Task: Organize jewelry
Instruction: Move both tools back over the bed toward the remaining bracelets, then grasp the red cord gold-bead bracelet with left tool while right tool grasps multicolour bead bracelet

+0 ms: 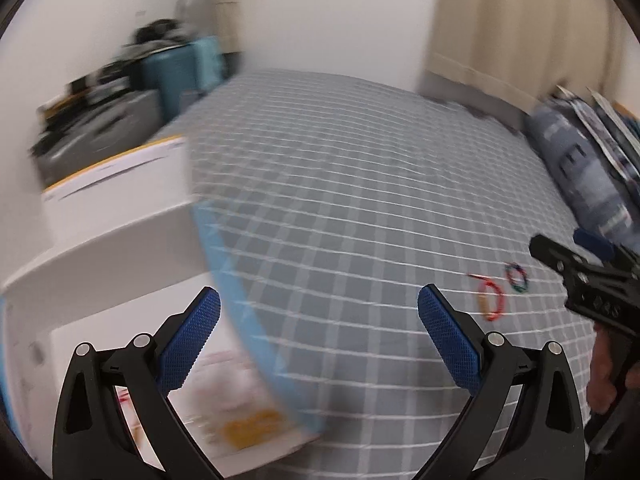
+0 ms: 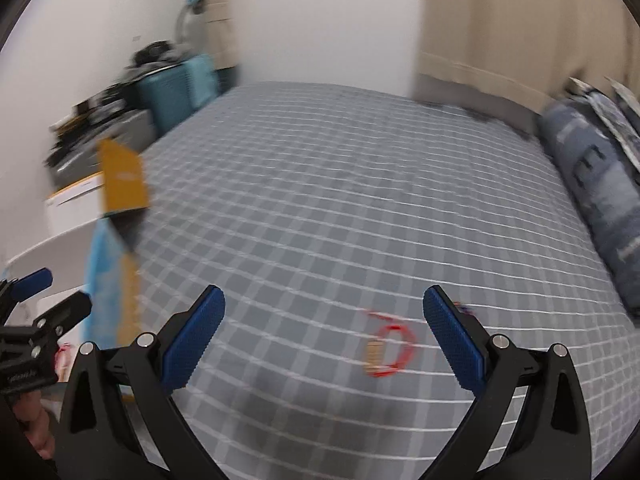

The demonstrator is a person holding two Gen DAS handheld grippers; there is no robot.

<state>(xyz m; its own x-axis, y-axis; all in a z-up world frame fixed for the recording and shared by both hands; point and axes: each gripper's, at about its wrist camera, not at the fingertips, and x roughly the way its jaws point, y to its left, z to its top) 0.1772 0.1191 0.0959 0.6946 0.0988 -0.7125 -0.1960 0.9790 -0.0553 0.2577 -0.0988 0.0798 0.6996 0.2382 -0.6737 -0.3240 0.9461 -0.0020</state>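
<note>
A red bracelet [image 1: 491,299] with a tan tag lies on the grey checked bedspread [image 1: 340,200], with a dark multicoloured bracelet [image 1: 517,277] just right of it. In the right wrist view the red bracelet [image 2: 387,354] lies between my fingers, nearer the right one; the dark bracelet is mostly hidden behind that finger. My left gripper [image 1: 319,306] is open and empty, over the edge of an open white box [image 1: 120,272] with blurred items inside. My right gripper [image 2: 324,306] is open and empty above the bedspread; it also shows in the left wrist view [image 1: 568,256].
The box lid with blue and orange faces [image 2: 120,184] stands up at the bed's left edge. Blue-grey pillows [image 2: 592,184] line the right side. A teal suitcase [image 2: 176,84] and clutter stand by the wall beyond the bed. Both views are motion-blurred.
</note>
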